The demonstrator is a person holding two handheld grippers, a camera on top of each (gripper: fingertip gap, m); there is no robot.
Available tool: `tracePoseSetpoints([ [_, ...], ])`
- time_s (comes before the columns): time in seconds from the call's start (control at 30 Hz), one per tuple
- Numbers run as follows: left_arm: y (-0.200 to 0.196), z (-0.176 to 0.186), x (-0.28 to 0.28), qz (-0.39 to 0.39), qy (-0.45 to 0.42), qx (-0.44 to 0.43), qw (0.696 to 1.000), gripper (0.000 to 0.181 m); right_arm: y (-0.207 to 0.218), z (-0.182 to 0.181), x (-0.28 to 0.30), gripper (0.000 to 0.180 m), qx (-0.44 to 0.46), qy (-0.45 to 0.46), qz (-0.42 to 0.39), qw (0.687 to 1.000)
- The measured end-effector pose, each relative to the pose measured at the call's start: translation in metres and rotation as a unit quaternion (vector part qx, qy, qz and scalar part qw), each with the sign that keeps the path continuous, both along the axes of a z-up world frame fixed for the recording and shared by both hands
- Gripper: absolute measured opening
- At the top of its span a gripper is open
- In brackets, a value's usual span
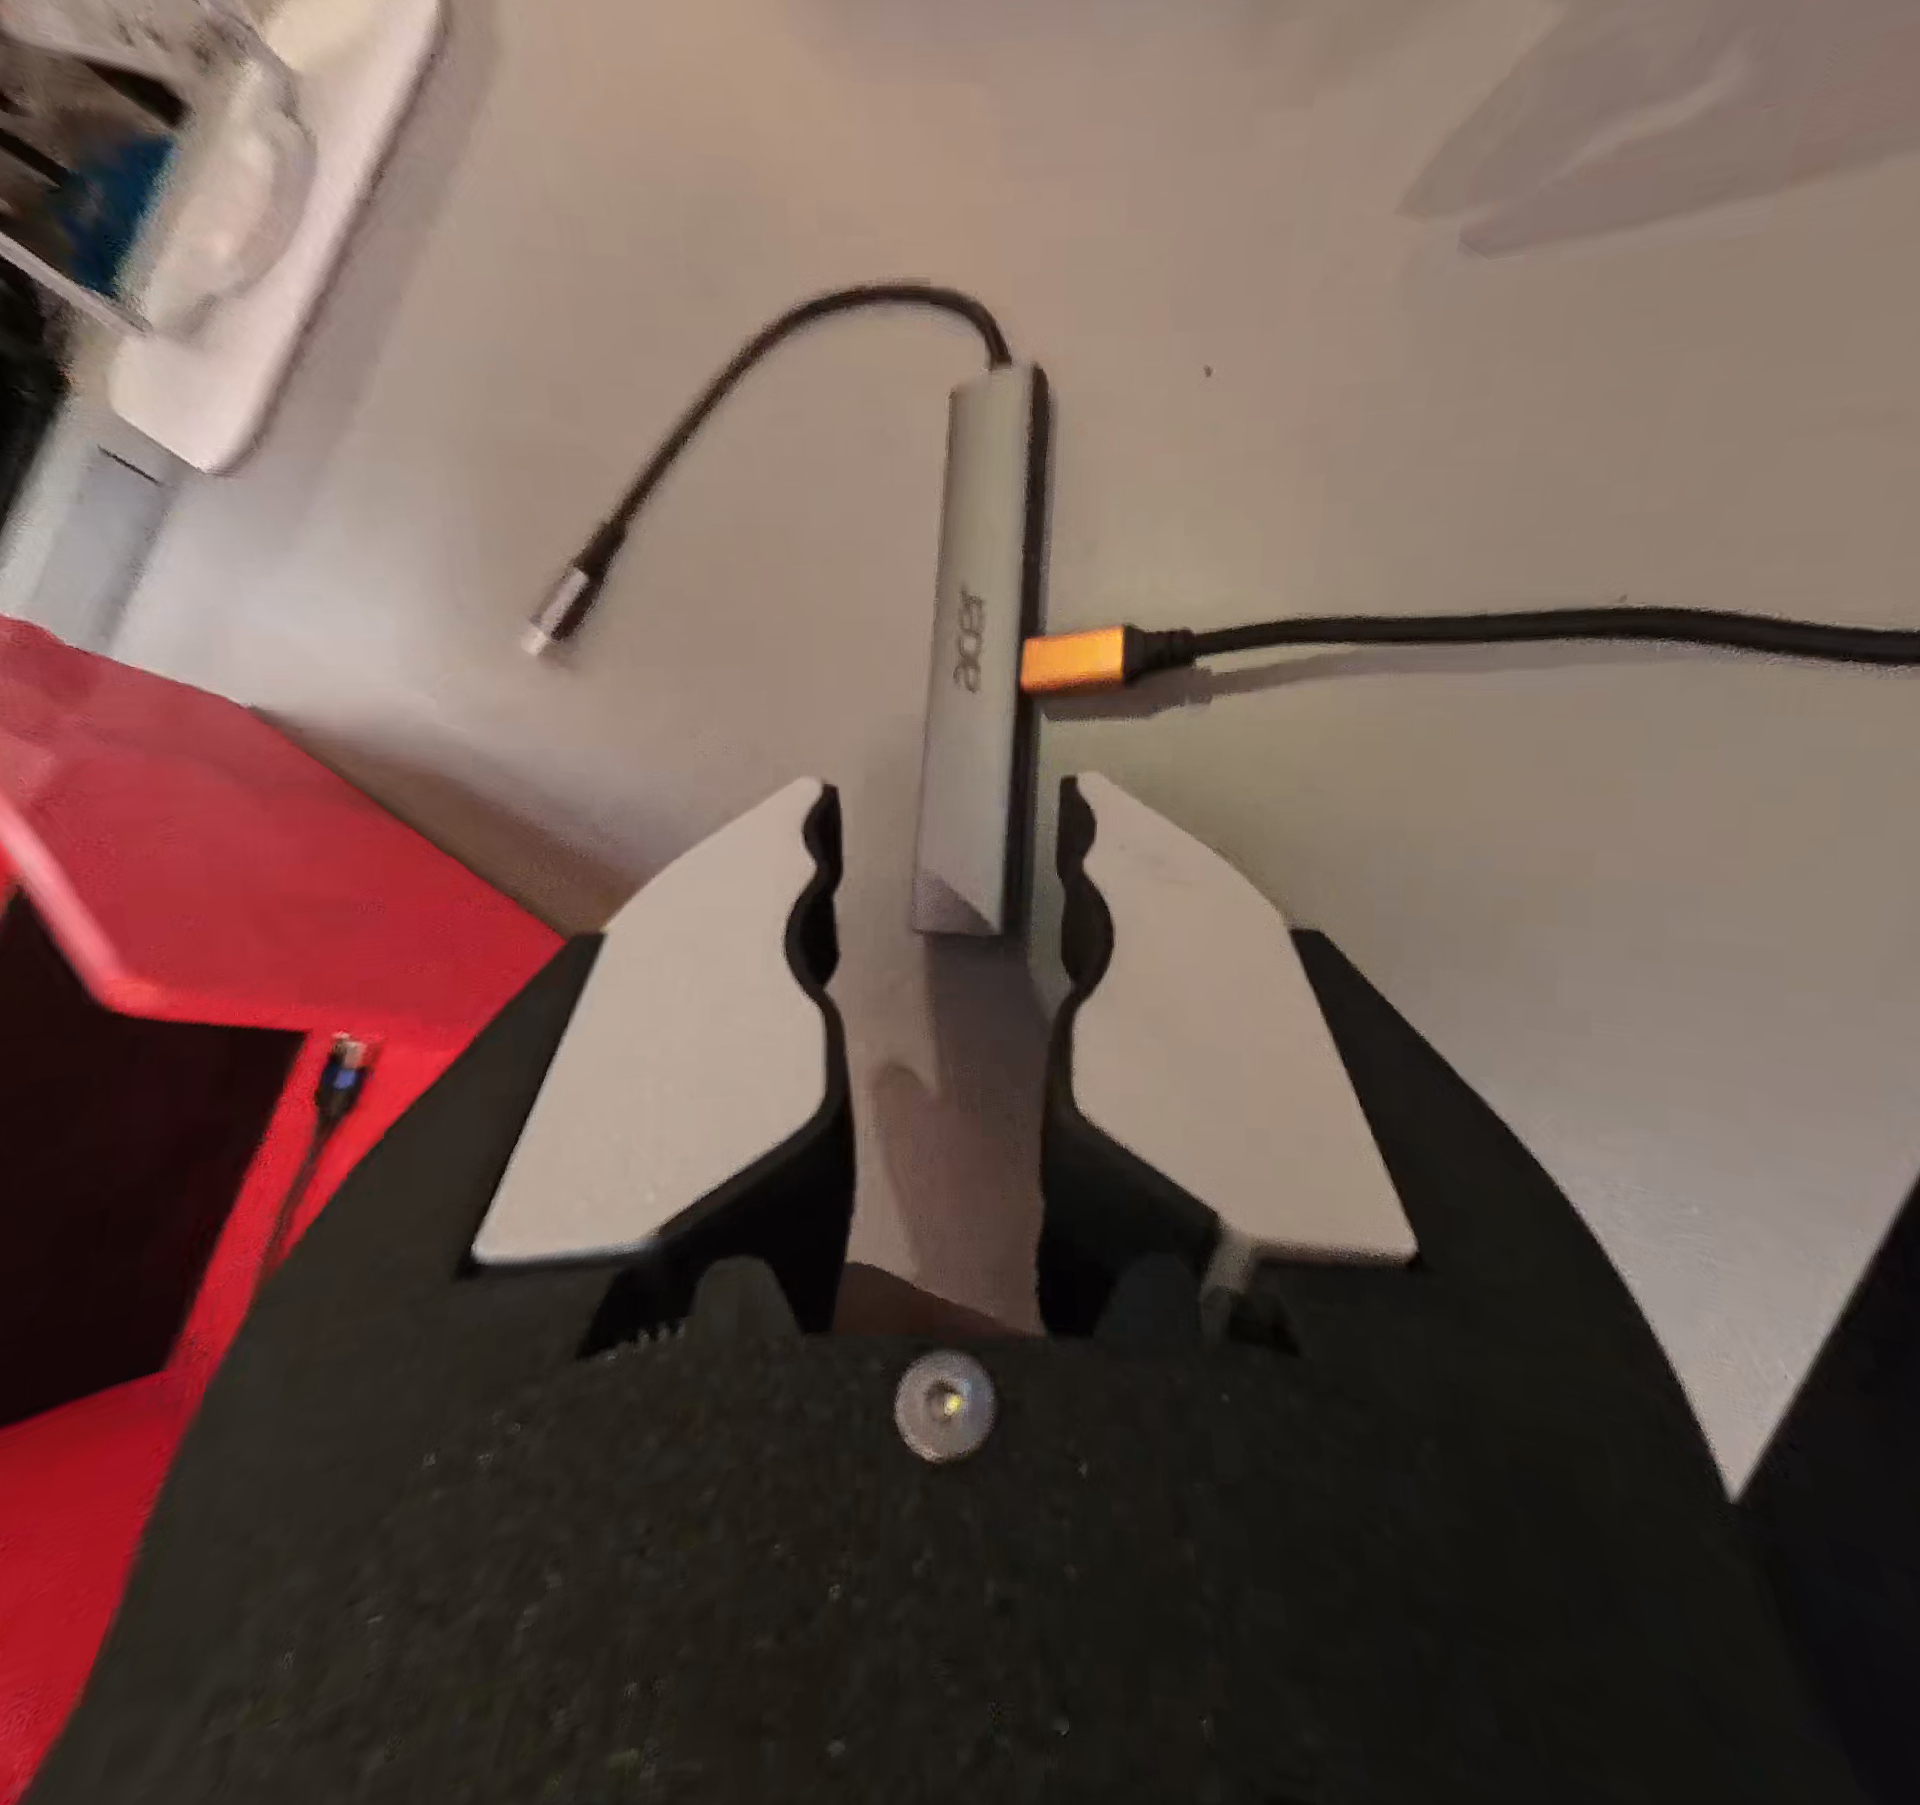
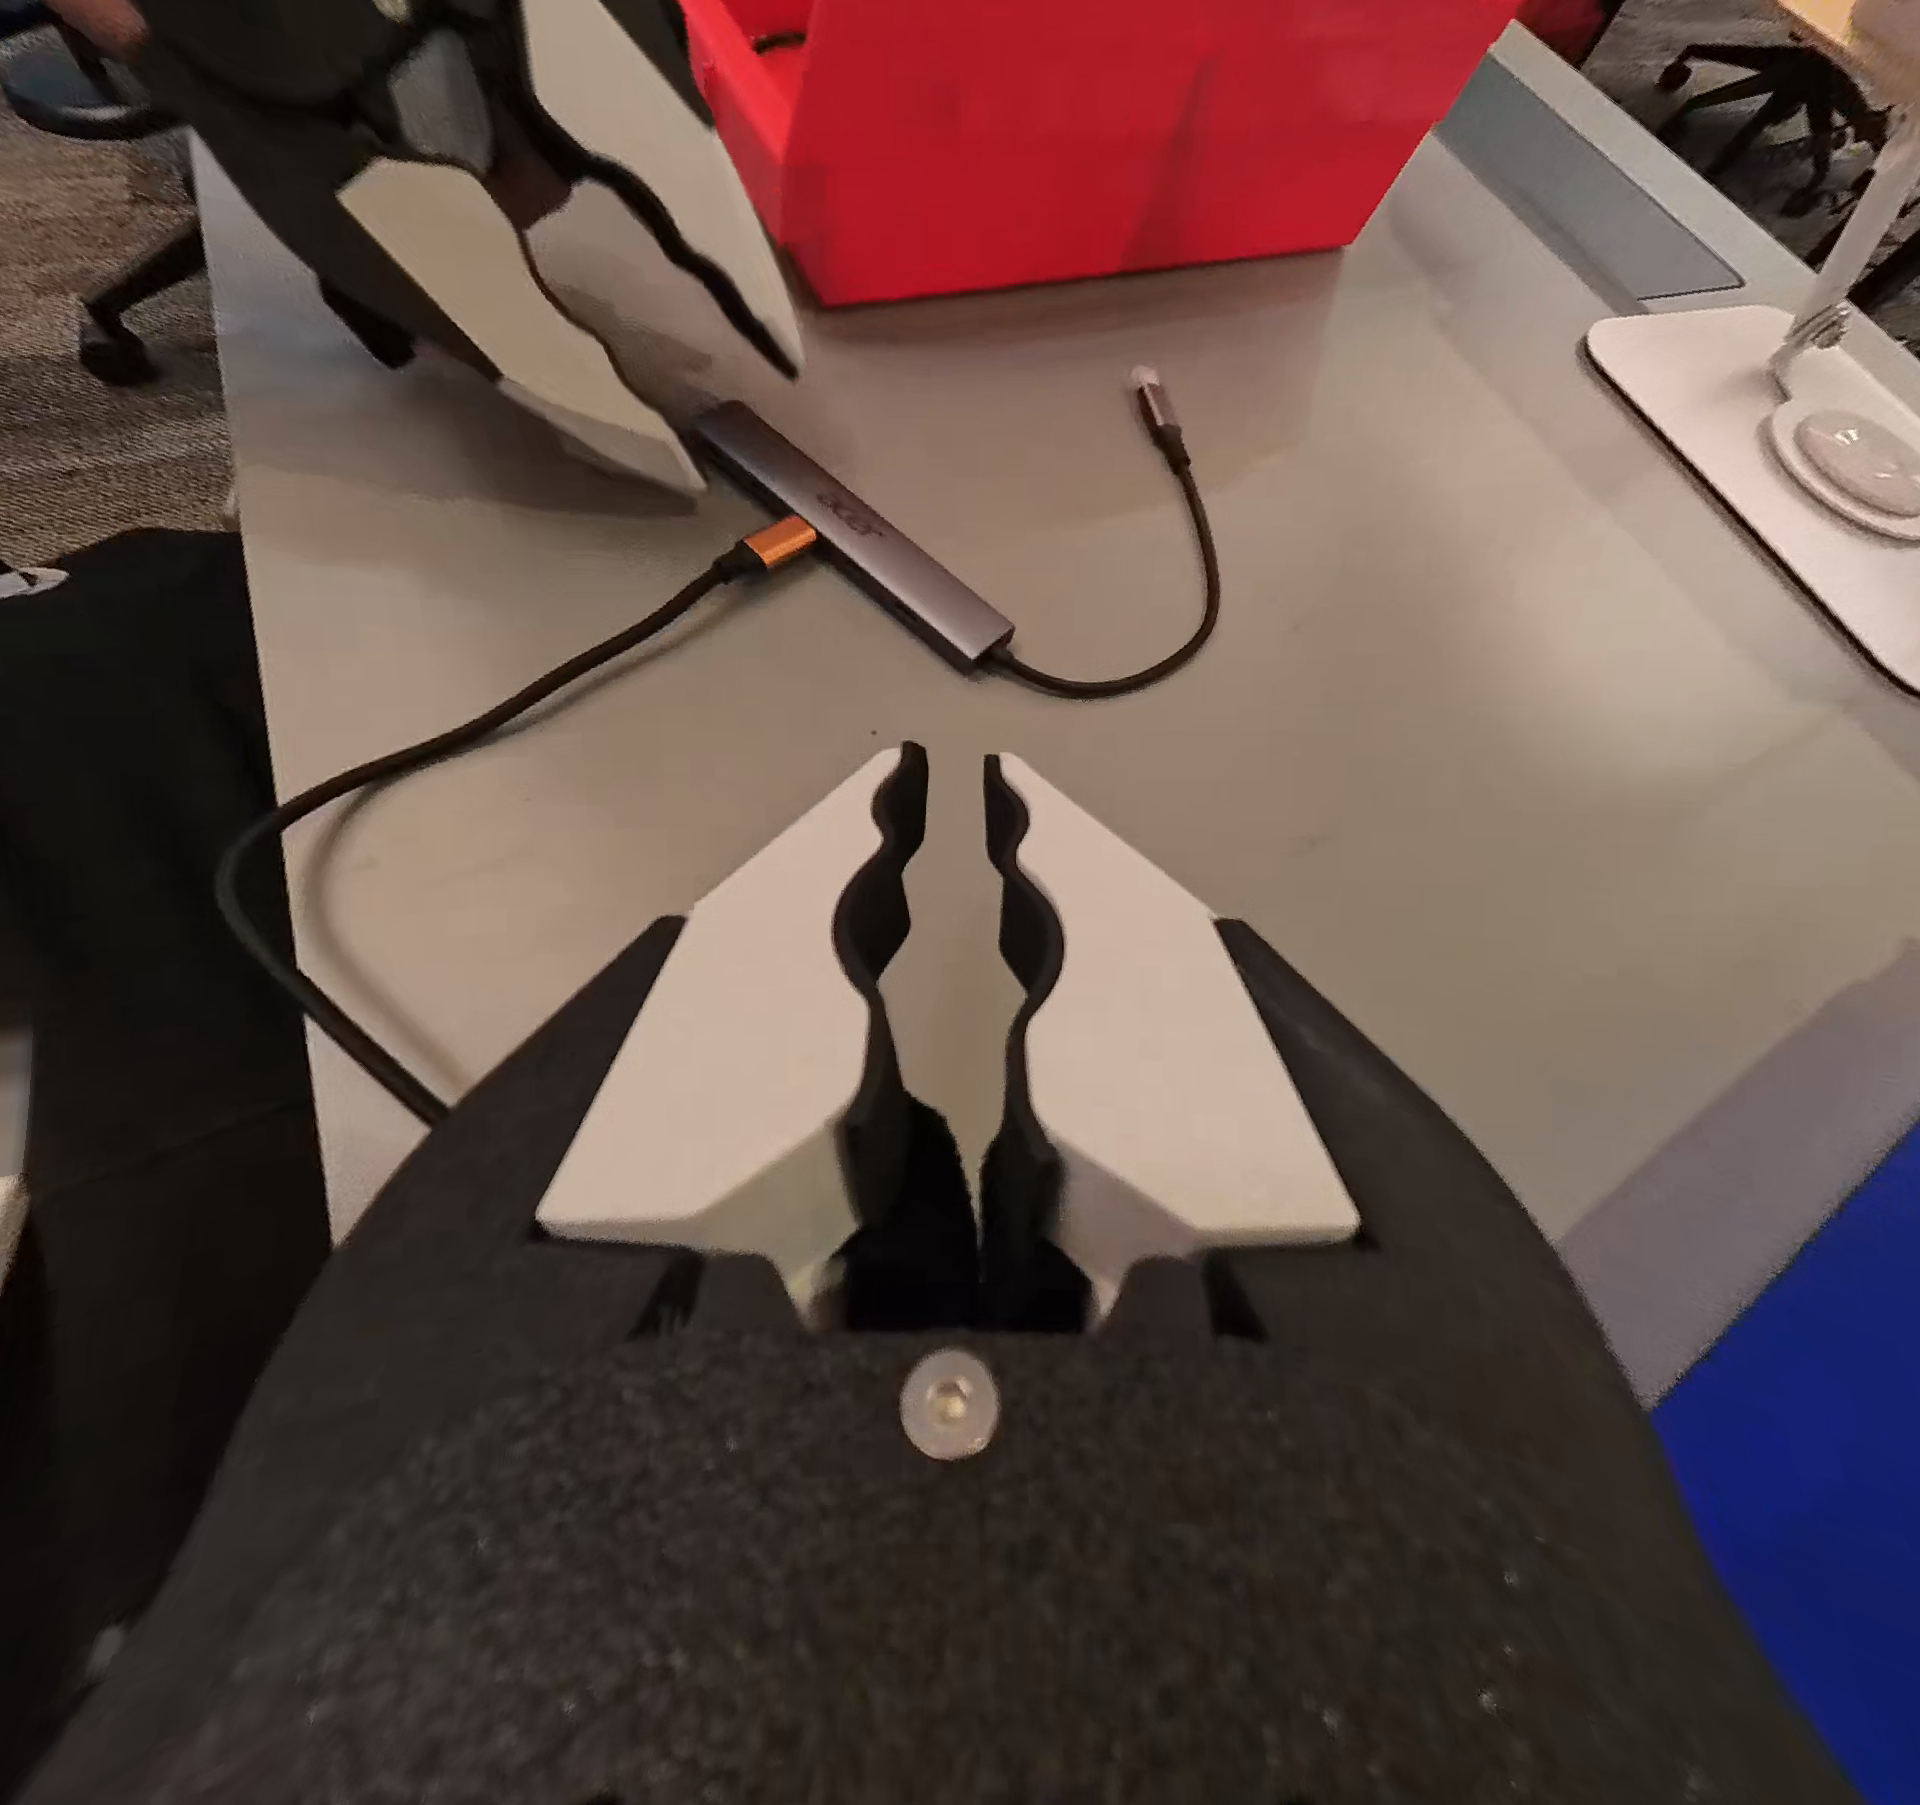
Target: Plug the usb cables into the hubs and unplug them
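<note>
The hub (image 1: 982, 654) lies mid-frame on the grey table (image 1: 1455, 924), with the orange plug (image 1: 1075, 661) stuck in its side. The left gripper (image 1: 945, 810) is open wide around the hub's near end, gripping nothing. The right gripper (image 2: 954, 768) sits lower centre, open a crack, empty, with bare table around it. The red box (image 2: 1091, 124) crowds the top. The black cable (image 2: 416, 768) runs under the right gripper, its end hidden.
</note>
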State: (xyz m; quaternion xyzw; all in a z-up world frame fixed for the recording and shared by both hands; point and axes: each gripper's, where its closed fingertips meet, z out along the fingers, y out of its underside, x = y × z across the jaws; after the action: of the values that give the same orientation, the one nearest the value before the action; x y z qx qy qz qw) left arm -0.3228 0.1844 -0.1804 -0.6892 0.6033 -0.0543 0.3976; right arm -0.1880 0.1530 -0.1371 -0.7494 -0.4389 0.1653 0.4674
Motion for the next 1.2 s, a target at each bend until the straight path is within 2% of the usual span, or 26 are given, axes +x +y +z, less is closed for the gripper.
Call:
tracePoseSetpoints([
  [0.07,0.004,-0.011,-0.001,0.014,0.001,-0.034,0.999,0.040,-0.002,0.000,0.000,0.009,-0.006,0.009,0.002,1.000],
  [0.2,0.003,-0.015,0.010,0.023,-0.035,-0.110,0.993,0.026,-0.006,-0.005,0.005,0.010,-0.018,0.009,0.009,1.000],
  [0.33,0.001,-0.015,0.013,0.012,-0.016,-0.090,0.996,0.021,-0.011,0.002,0.002,0.014,-0.011,0.024,0.038,0.999],
  [0.47,-0.022,-0.009,0.022,-0.047,-0.046,-0.173,0.983,0.021,-0.017,0.021,-0.005,0.031,0.096,0.006,0.095,0.991],
  [0.53,-0.034,0.009,0.028,-0.083,-0.083,-0.221,0.968,0.021,-0.020,0.027,-0.011,0.048,0.172,-0.022,0.120,0.978],
  [0.57,-0.039,0.019,0.031,-0.100,-0.098,-0.242,0.960,0.021,-0.022,0.026,-0.013,0.050,0.211,-0.046,0.133,0.967],
  [0.67,-0.046,0.044,0.038,-0.142,-0.115,-0.271,0.945,0.021,-0.026,0.027,-0.021,0.045,0.318,-0.111,0.159,0.928],
  [0.73,-0.050,0.055,0.043,-0.169,-0.114,-0.283,0.937,0.021,-0.029,0.033,-0.028,0.040,0.350,-0.114,0.172,0.914],
  [0.83,-0.051,0.066,0.052,-0.193,-0.125,-0.297,0.927,0.020,-0.027,0.028,-0.032,0.039,0.340,-0.114,0.191,0.914],
  [1.0,-0.041,0.070,0.060,-0.190,-0.159,-0.310,0.918,0.020,-0.034,0.020,-0.036,0.043,0.324,-0.083,0.205,0.920],
  [1.07,-0.039,0.073,0.062,-0.189,-0.182,-0.318,0.911,0.019,-0.033,0.019,-0.035,0.043,0.332,-0.067,0.184,0.923],
  [1.13,-0.039,0.079,0.064,-0.193,-0.210,-0.327,0.901,0.006,-0.021,0.011,-0.032,0.041,0.359,-0.090,0.156,0.916],
  [1.2,-0.038,0.081,0.066,-0.193,-0.224,-0.336,0.894,0.005,-0.015,0.005,-0.035,0.037,0.368,-0.083,0.147,0.914],
])
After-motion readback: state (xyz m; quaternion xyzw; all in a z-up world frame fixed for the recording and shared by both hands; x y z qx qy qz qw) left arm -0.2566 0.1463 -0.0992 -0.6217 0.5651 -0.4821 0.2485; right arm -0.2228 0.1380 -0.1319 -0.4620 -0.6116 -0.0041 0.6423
